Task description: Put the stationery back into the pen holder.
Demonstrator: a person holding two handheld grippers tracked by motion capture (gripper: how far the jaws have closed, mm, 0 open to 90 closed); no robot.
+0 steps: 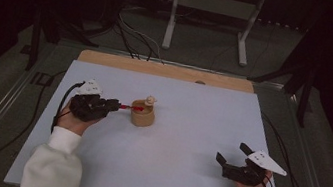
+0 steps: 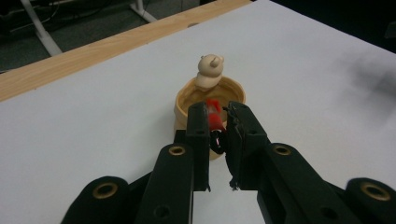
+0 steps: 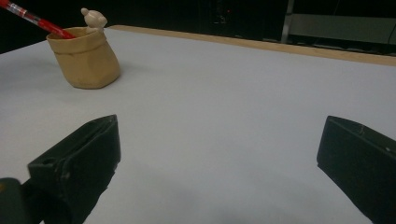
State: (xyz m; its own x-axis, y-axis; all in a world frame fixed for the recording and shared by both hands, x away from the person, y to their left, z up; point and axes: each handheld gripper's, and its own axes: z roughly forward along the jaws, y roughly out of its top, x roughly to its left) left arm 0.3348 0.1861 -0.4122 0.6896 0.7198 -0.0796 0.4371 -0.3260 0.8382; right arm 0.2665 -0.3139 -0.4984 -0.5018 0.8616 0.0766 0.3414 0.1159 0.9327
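Pale worktop [image 1: 169, 160] in dark room, tan cup [image 1: 143, 114] near its centre, left hand-held gripper [image 1: 114, 105] clamped on red pen [image 1: 131, 107] over cup rim, right hand-held gripper [image 1: 232, 153] well right of cup, jaws apart.

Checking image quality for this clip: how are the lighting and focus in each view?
High view: dim, dark surroundings, white table evenly lit. Left gripper view: cup fairly sharp, red pen in the left hand-held gripper blurred, soft shadow at right. Right gripper view: near jaws soft, cup clear.
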